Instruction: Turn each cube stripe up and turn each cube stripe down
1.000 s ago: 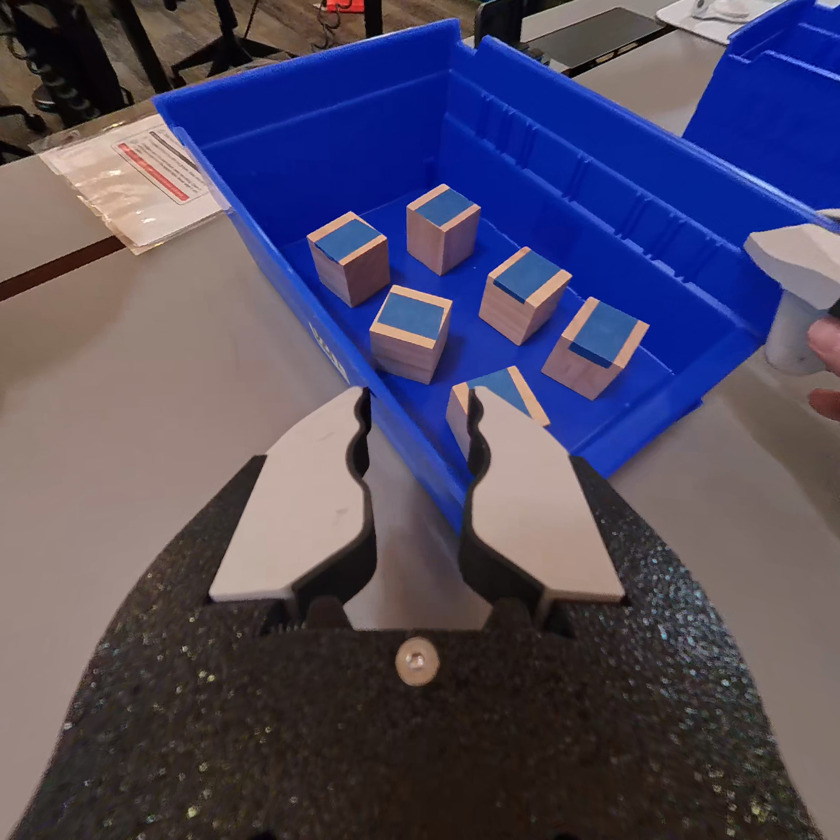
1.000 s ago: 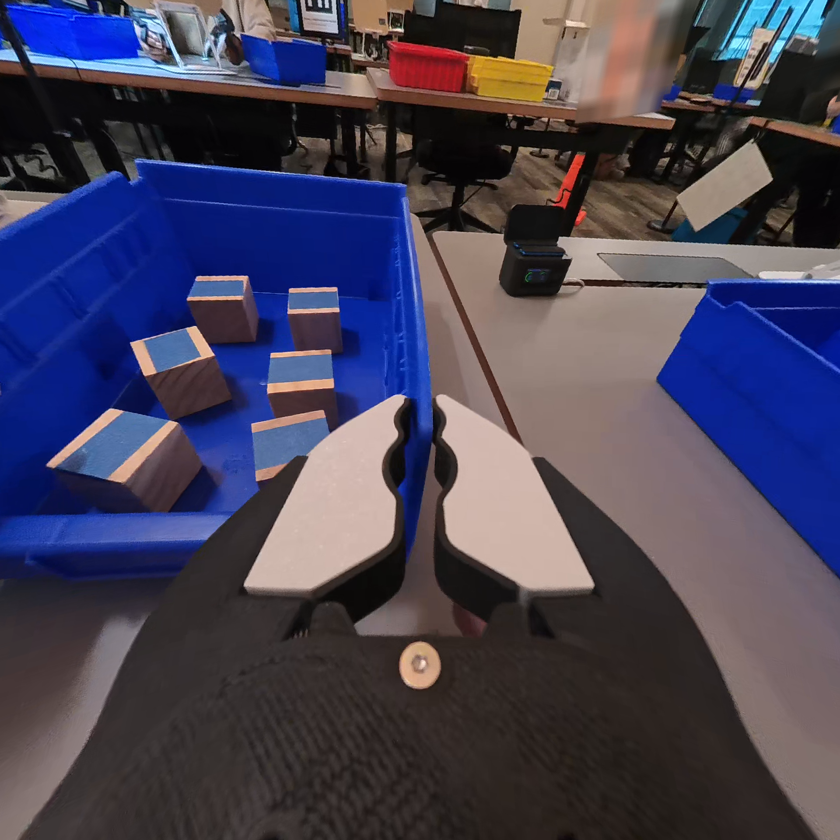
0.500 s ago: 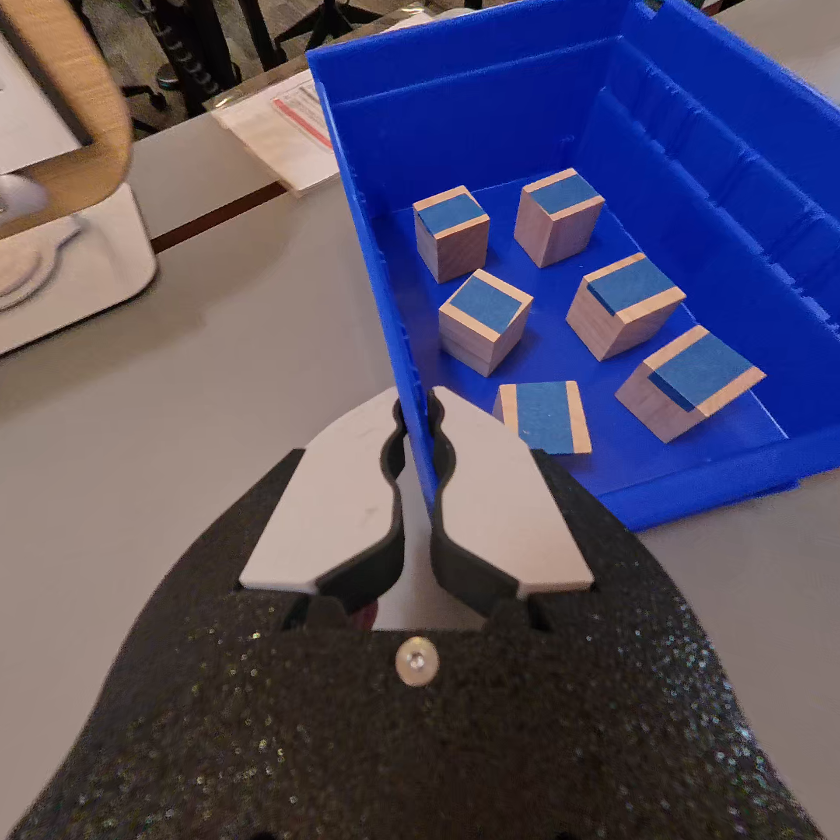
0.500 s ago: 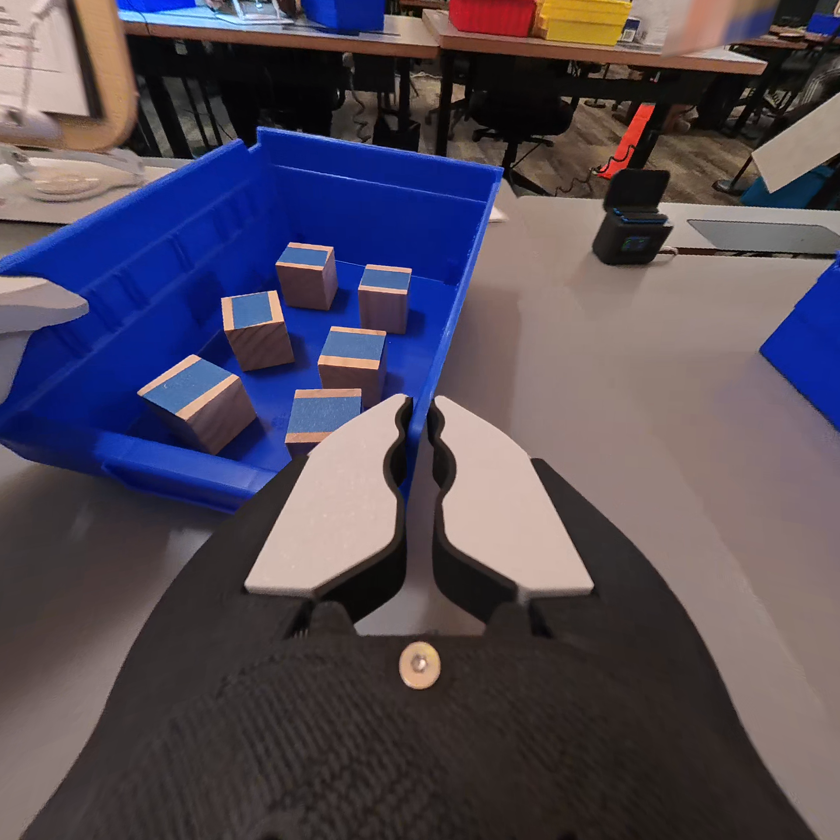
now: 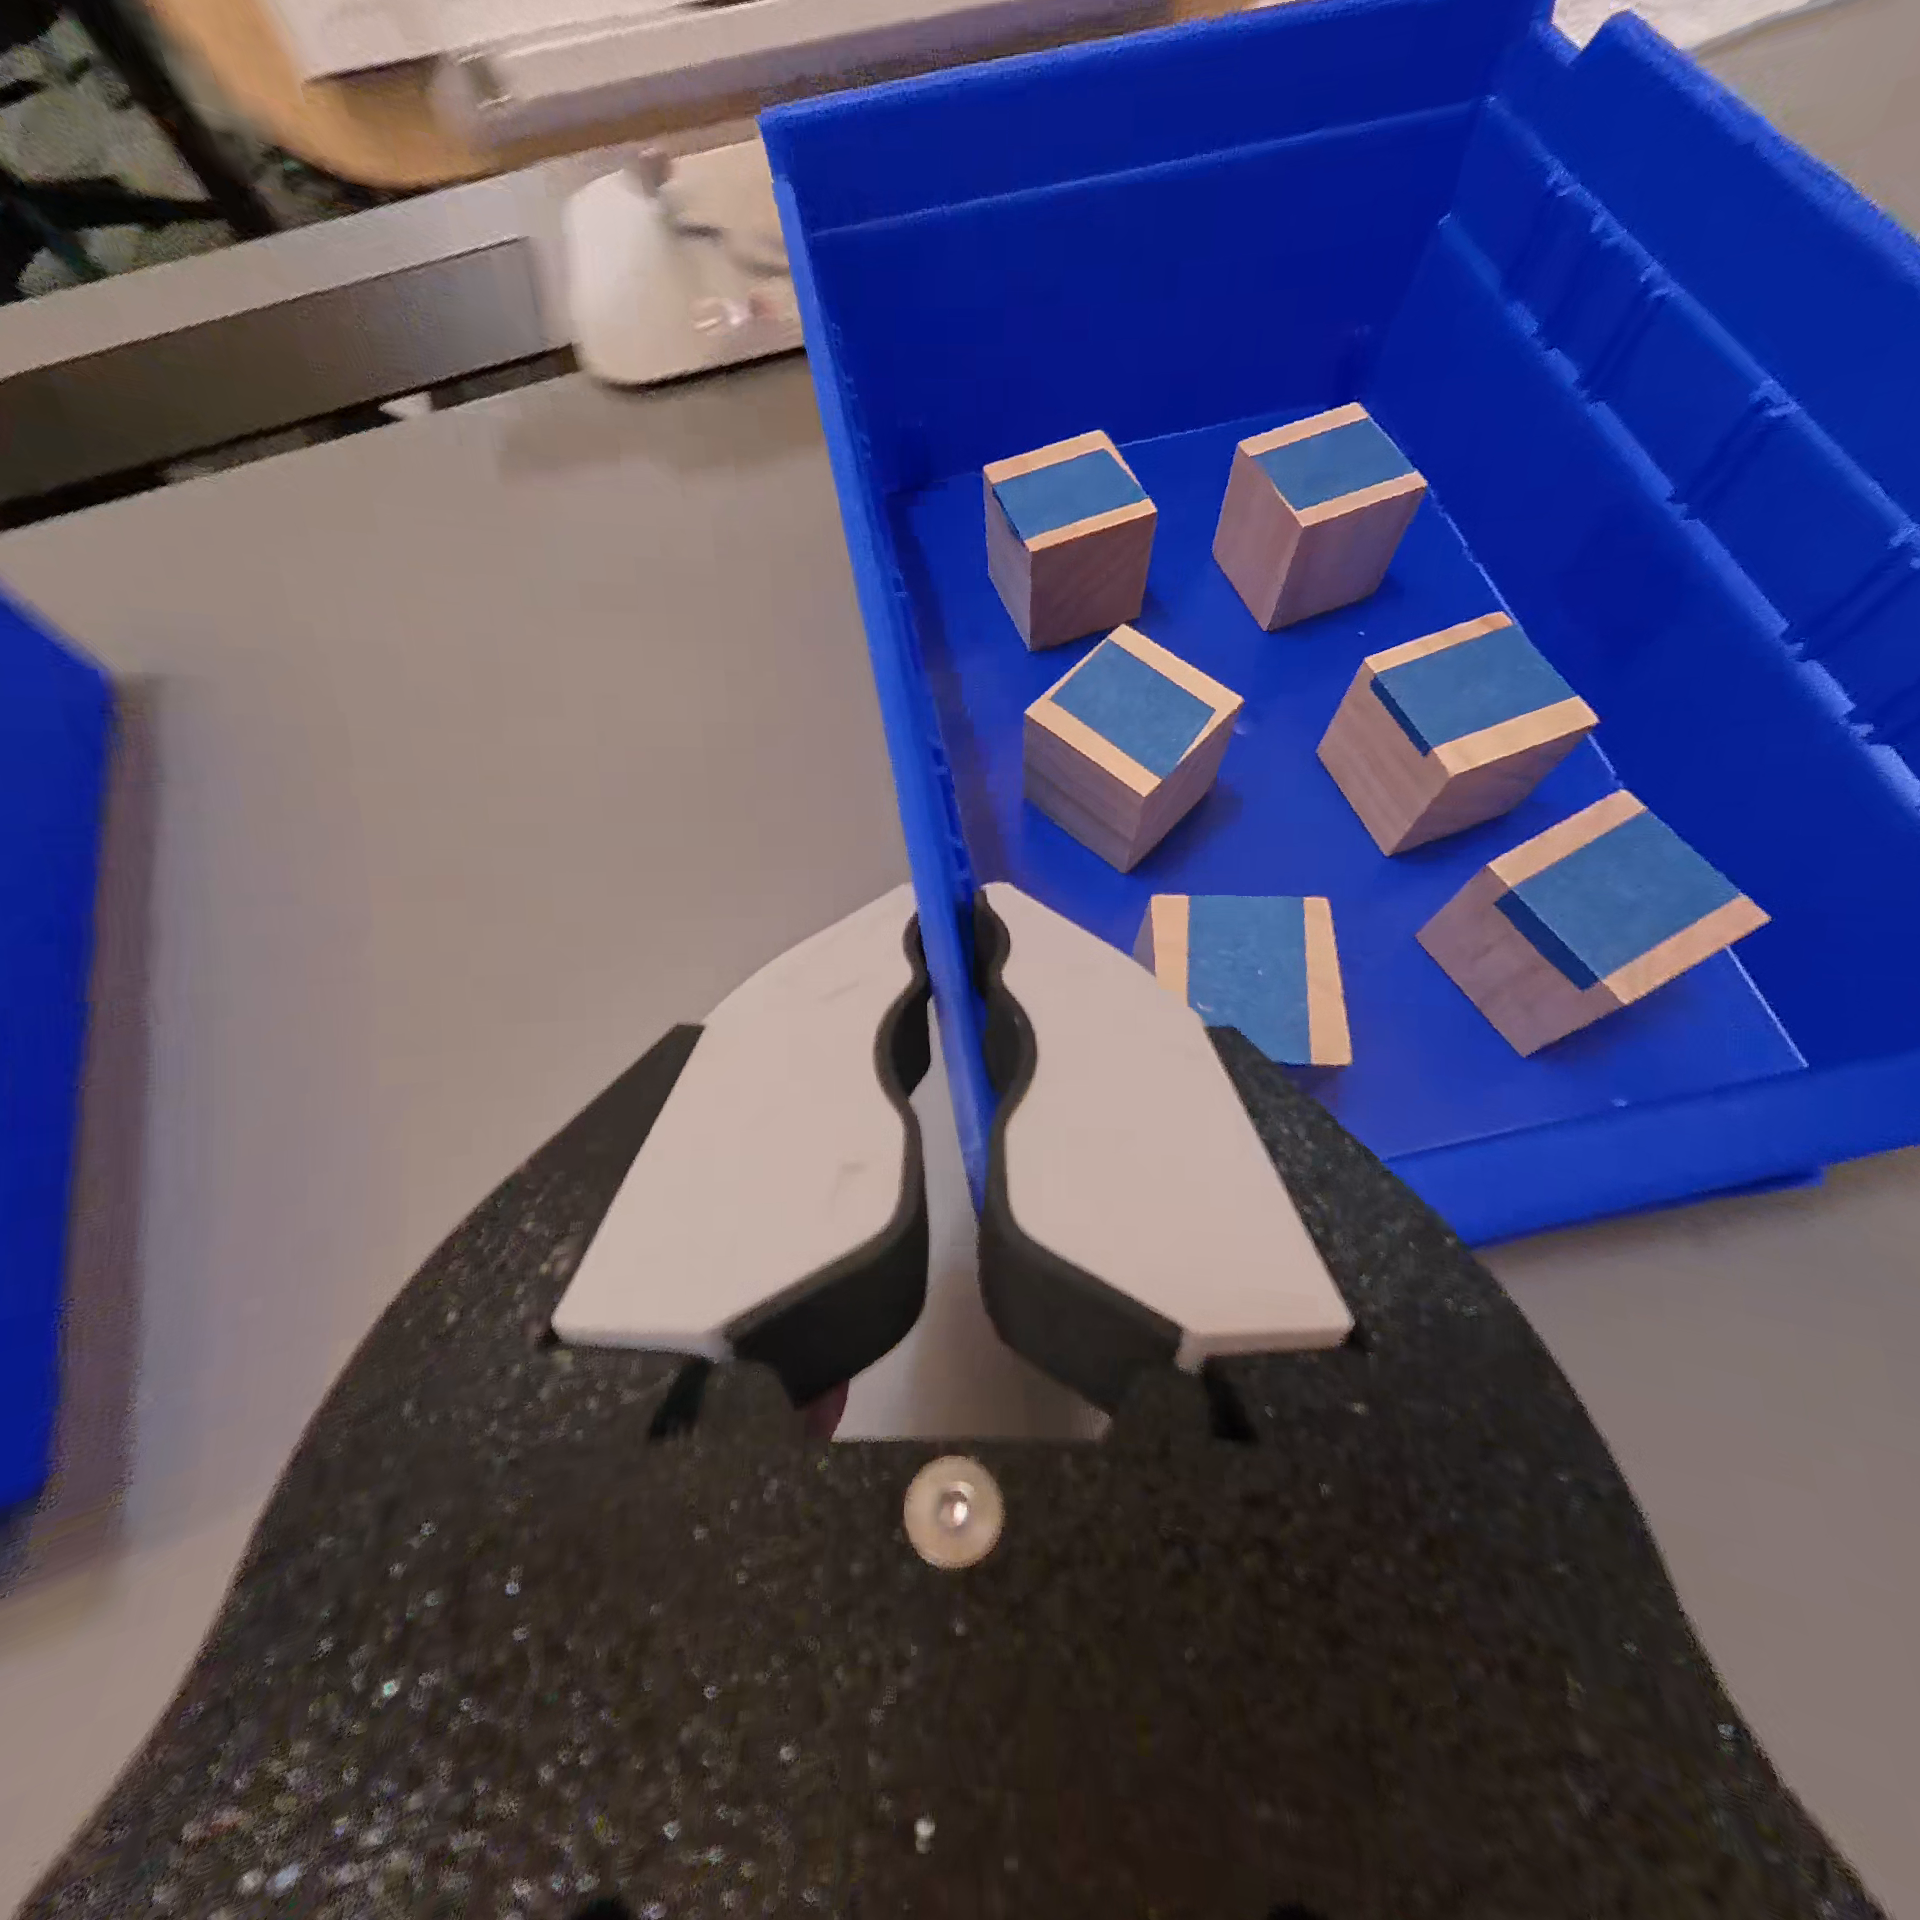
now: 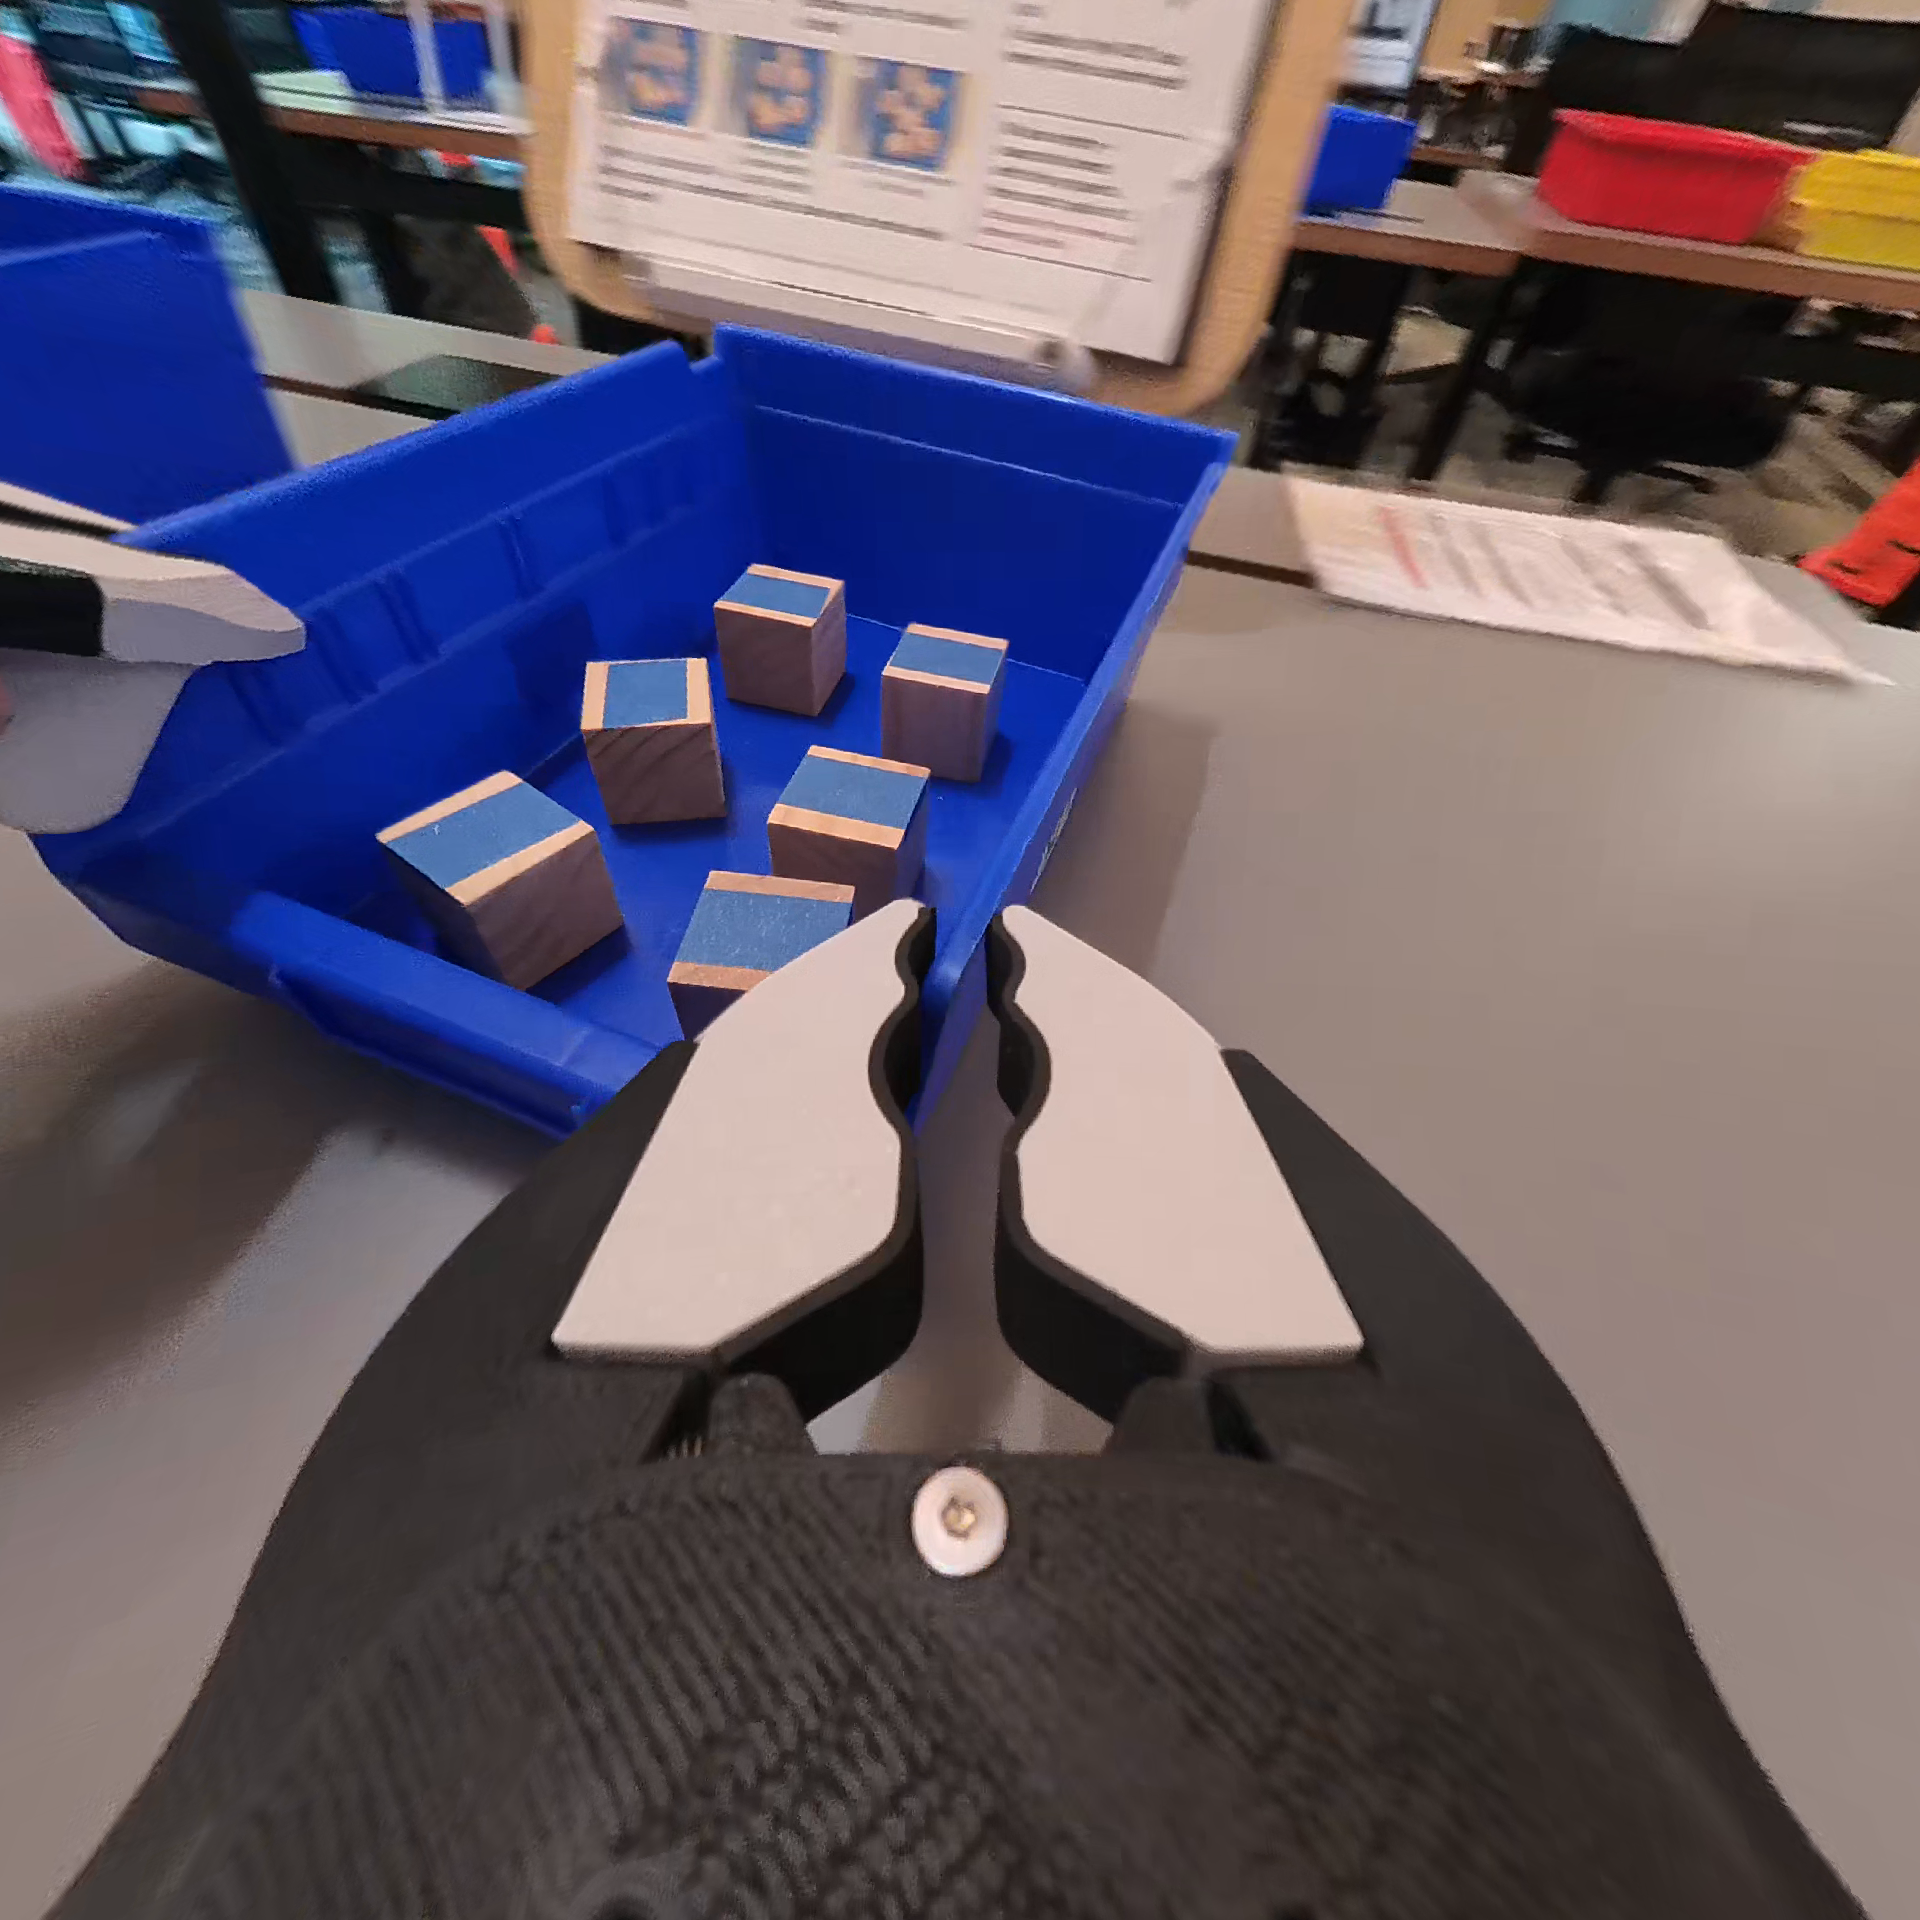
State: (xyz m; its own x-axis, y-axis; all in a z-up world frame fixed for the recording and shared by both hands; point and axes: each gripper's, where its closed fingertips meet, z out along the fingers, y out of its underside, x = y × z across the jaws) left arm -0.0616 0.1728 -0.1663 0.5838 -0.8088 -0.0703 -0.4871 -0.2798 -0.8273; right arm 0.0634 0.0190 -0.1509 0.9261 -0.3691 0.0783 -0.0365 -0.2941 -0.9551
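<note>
A blue bin (image 5: 1039,260) stands on the grey table and holds several wooden cubes, each with a blue tape stripe facing up, for example one cube (image 5: 1127,748) near the left wall and another (image 5: 1590,925) tilted at the front right. My left gripper (image 5: 951,920) is shut on the bin's left wall. My right gripper (image 6: 961,925) is shut on the bin's (image 6: 935,488) right wall, with a cube (image 6: 758,935) just beside its left finger. The left gripper's fingers (image 6: 187,623) also show at the bin's far wall in the right wrist view.
A second blue bin (image 5: 42,1039) stands to the left, also seen in the right wrist view (image 6: 114,343). A wood-framed board with a printed sheet (image 6: 904,156) stands behind the bin. Bagged papers (image 6: 1558,582) lie at the back right. Grey table (image 6: 1507,935) lies to the right.
My left gripper closed onto the bin's left wall. With both grippers holding it, the bin turned on the table; the background slid right in both views. The cubes kept their places.
</note>
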